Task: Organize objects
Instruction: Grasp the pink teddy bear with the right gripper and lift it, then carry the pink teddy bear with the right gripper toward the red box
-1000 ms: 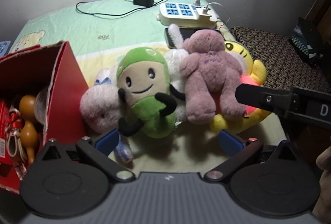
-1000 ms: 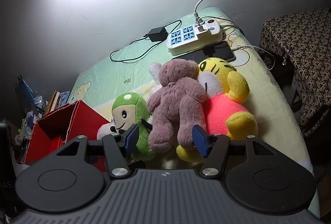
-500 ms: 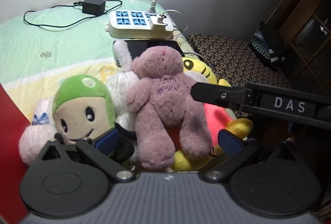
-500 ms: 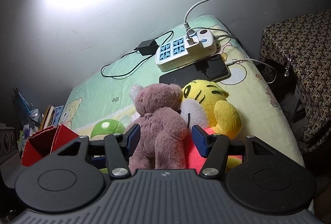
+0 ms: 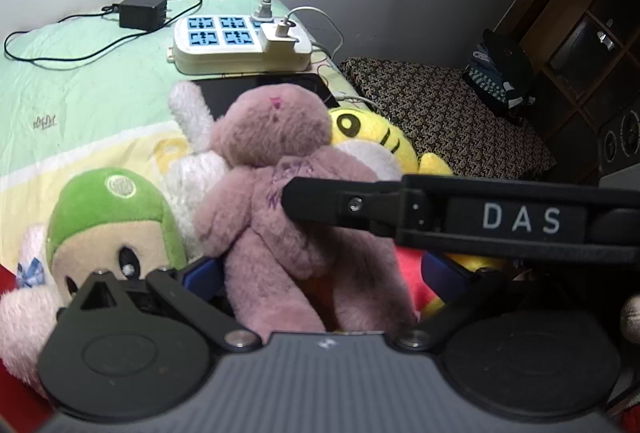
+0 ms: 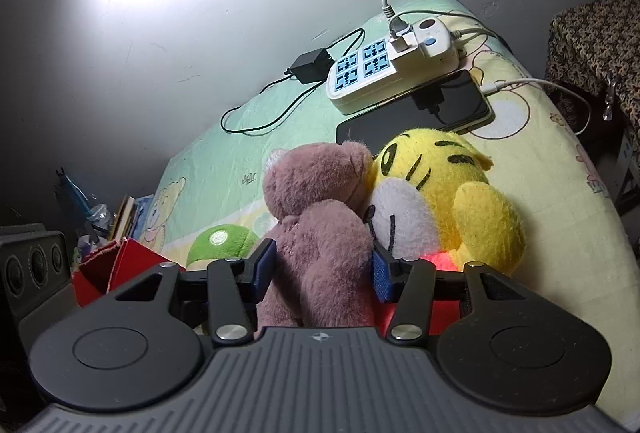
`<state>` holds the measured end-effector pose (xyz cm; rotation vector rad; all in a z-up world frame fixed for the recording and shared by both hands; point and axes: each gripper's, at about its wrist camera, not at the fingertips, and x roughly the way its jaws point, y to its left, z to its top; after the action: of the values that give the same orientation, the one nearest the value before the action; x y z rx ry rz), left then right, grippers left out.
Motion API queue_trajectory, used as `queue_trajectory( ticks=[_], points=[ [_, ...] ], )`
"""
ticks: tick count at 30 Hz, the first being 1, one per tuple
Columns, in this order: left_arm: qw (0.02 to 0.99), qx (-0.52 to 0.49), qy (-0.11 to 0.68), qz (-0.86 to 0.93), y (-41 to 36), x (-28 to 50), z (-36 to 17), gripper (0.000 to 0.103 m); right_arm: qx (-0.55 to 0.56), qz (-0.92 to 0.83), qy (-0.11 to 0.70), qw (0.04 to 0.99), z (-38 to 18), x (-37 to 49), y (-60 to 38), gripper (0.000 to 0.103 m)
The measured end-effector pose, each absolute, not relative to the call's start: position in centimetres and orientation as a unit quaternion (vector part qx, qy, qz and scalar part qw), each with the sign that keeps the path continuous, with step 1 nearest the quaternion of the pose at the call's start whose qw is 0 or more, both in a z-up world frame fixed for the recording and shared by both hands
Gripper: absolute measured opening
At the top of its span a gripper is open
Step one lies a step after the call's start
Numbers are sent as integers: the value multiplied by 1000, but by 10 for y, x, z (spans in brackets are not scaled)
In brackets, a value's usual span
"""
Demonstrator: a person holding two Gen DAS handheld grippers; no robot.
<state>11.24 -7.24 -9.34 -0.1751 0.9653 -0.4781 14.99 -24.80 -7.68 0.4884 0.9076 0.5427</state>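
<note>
Mauve fuzzy plush bear [image 6: 320,233] sits between our right gripper [image 6: 320,273], jaws closing to lift it; our left gripper [image 5: 320,273] straddles its legs, wide apart.

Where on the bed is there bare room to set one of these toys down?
Free: the green sheet left of the power strip, though the adapter cord loops across it. Also the yellow strip right of the yellow toy. Crowded: the toy pile around the pink bear, and the phone against the strip.
</note>
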Motion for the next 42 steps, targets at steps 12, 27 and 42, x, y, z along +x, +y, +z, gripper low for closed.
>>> queue_trajectory(
  ticks=[12,27,42],
  points=[
    [855,-100,449,-238,-62,100,-79,94,245,303,416,822,-60,134,-252,37],
    [873,-100,419,-229,-49,37,-32,93,222,338,376,833,-23,77,-249,37],
    [914,-102,365,-147,-15,-38,5,93,188,429,336,817,7,37,-210,37]
  ],
)
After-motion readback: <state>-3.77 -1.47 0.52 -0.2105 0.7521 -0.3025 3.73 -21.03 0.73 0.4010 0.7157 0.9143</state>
